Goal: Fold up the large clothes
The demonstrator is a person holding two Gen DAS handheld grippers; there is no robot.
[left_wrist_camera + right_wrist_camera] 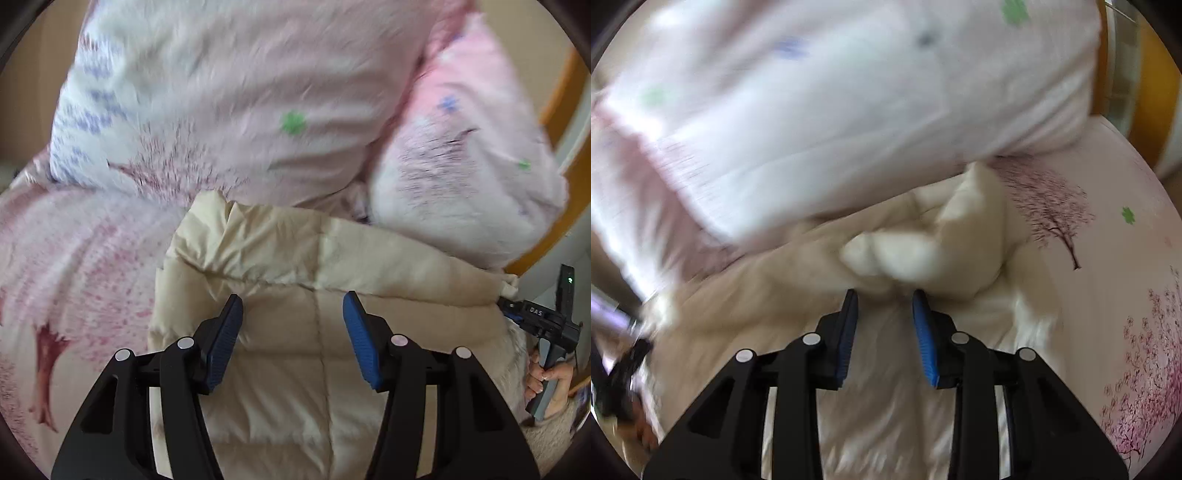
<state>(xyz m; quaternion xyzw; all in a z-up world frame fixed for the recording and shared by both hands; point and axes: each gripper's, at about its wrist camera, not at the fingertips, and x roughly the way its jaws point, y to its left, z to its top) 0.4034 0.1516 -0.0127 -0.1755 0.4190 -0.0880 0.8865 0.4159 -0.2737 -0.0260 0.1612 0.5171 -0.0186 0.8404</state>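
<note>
A cream quilted down jacket [295,280] lies on a bed with a pink blossom-print sheet [74,266]. My left gripper [293,308] hovers over the jacket's middle with its jaws wide apart and nothing between them. In the right wrist view the jacket [923,243] is bunched into a puffy fold just beyond my right gripper [884,301], whose jaws stand apart, with nothing between them. The right gripper also shows in the left wrist view [546,321] at the jacket's right edge, held by a hand.
Two large pillows in pink and white printed covers [229,96] [472,155] lean at the head of the bed behind the jacket. A wooden bed frame [561,96] runs along the right. The sheet [1108,236] extends to the right of the jacket.
</note>
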